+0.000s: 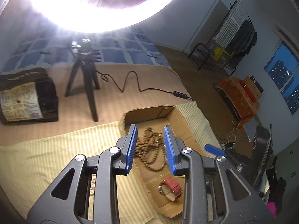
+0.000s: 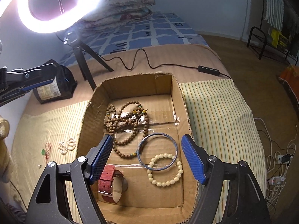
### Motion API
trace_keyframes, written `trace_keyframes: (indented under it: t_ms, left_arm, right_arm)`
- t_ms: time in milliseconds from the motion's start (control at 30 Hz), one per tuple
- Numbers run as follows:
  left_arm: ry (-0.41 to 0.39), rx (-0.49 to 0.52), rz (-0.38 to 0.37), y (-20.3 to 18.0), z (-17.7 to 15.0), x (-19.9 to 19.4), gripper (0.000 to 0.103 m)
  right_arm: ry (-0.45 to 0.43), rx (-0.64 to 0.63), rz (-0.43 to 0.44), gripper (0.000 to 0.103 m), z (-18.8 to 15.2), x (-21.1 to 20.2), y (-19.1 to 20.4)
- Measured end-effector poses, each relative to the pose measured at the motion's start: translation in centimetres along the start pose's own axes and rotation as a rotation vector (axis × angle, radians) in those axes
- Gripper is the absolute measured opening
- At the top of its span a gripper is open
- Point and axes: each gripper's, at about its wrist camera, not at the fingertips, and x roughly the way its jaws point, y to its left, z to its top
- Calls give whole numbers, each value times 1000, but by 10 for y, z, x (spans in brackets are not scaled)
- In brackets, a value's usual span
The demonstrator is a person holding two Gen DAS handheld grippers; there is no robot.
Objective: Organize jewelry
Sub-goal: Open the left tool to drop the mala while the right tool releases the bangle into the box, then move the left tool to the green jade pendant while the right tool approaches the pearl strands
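An open cardboard box lies on a striped cloth. Inside are a brown bead necklace, a blue bangle, a cream bead bracelet and a red-strapped watch. My right gripper hangs open above the box's near half, nothing between its pads. My left gripper stands open and empty over the box's left wall, the necklace and watch below it. In the right wrist view it shows at the far left. On the cloth left of the box lie a pearl bracelet and a red string with a green pendant.
A ring light on a black tripod stands behind the box, its cable and switch running right. A dark labelled bag sits at the back left. The bed edge drops to the floor with cables on the right.
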Motion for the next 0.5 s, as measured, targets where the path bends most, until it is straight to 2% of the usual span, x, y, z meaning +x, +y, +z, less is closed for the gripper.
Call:
trace_keyframes:
  t_ms: [100, 367, 500]
  left_arm:
    - [-19, 26, 40, 9, -3, -17, 29]
    - [-86, 31, 149, 60, -21, -72, 29]
    - [-56, 18, 198, 91, -39, -85, 29]
  right_arm:
    - [-21, 2, 0, 76, 3, -6, 3]
    - [-71, 23, 75, 76, 8, -22, 19]
    - [-84, -6, 98, 76, 8, -27, 34]
